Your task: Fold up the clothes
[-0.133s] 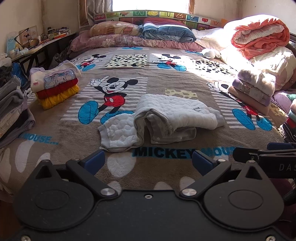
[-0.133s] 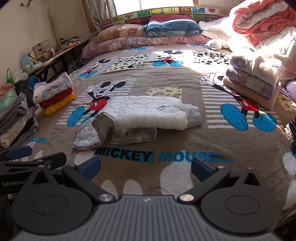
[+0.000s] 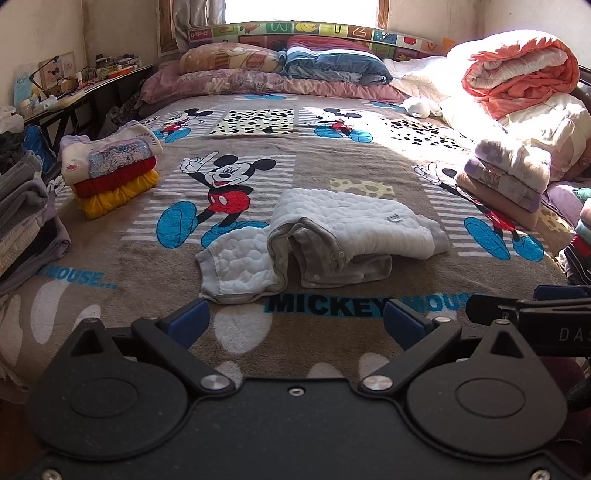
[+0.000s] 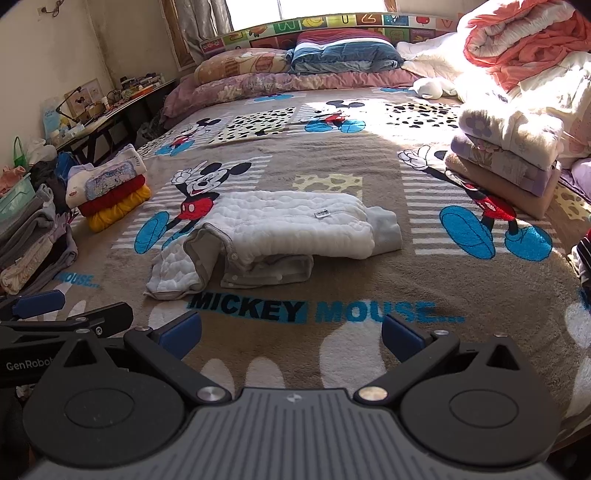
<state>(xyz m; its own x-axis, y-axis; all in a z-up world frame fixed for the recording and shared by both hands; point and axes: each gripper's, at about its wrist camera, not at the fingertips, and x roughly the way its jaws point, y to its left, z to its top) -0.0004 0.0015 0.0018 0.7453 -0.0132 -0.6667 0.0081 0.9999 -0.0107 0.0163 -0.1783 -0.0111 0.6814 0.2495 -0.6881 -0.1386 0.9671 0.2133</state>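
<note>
A brown Mickey Mouse blanket (image 3: 295, 173) covers the bed. Pillows (image 3: 280, 66) lie along the far end under a colourful headboard (image 3: 306, 29). At the far right, an orange quilt roll (image 3: 517, 74) sits atop cream bedding. A cluttered table (image 3: 74, 85) stands along the left wall.

A folded garment (image 3: 343, 236) lies mid-bed on the blanket (image 3: 332, 162). A stack of clothes (image 3: 110, 173) sits to its left, folded blankets (image 3: 509, 177) to its right, pillows (image 3: 280, 62) behind, both grippers near the front edge.
</note>
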